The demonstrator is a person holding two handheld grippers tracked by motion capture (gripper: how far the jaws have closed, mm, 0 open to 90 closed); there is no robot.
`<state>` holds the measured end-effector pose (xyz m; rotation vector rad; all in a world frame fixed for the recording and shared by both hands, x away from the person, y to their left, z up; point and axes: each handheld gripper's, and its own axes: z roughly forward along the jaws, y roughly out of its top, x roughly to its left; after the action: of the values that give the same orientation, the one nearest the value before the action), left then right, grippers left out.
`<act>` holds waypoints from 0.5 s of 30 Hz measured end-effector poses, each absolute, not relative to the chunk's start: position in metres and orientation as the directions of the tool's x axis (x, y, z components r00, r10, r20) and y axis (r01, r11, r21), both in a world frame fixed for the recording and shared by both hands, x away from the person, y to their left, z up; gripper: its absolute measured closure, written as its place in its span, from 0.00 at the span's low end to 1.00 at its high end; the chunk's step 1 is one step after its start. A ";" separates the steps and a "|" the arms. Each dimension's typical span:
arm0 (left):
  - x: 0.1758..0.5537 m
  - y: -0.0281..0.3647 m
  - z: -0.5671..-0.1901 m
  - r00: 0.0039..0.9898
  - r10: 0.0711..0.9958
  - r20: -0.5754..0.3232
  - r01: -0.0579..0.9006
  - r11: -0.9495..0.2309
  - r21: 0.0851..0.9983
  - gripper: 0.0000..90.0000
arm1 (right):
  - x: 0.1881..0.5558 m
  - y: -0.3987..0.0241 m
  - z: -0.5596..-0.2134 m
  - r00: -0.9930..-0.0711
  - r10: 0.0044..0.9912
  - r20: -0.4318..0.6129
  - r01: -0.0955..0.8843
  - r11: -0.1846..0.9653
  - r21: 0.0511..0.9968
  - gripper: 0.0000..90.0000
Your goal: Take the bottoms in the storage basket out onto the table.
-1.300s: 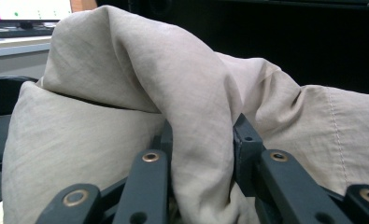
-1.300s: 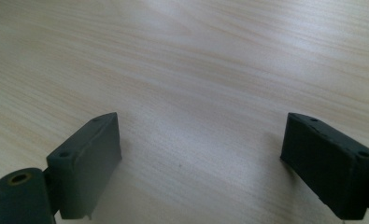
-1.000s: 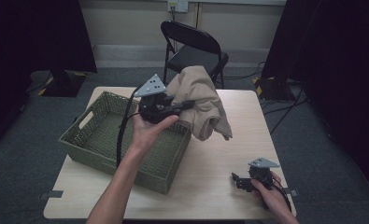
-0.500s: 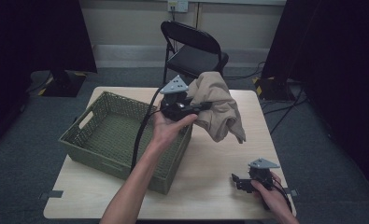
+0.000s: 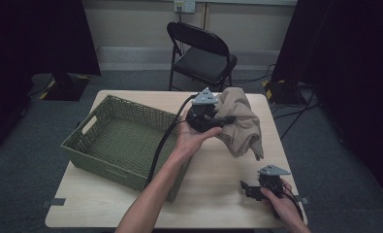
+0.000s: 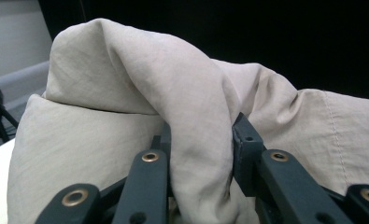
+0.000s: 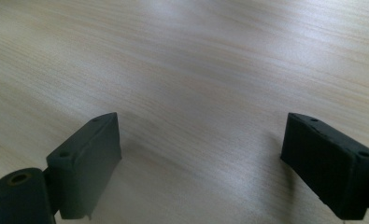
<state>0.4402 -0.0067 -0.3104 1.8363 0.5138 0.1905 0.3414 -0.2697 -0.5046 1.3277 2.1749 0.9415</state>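
Woven green basket (image 5: 116, 141) is sitting on the left half of the counter (image 5: 218, 204). Just right of it, the left tool (image 5: 226, 119) is hanging in the air over the counter's far side, its jaws pinching a fold of a beige cloth (image 5: 242, 124) that is drooping below them, clear of the basket. Near the front right corner, the right tool (image 5: 246, 188) is resting low, its jaws gaping wide over bare wood, holding nothing.
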 end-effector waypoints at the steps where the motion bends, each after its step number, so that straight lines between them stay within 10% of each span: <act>1: 0.440 -0.007 -0.310 0.891 0.437 -0.125 0.250 -0.242 0.937 0.80 | 0.341 -0.270 -0.505 -0.455 0.891 -0.006 0.605 0.314 0.732 0.12; 15: 0.449 -0.035 -0.343 0.884 0.449 -0.130 0.313 -0.363 0.878 0.70 | 0.341 -0.270 -0.505 -0.463 0.887 -0.008 0.601 0.320 0.732 0.12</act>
<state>0.4493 -0.0355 -0.3431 1.9769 0.5565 0.1585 0.3409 -0.2703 -0.5046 1.3171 2.1818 0.9444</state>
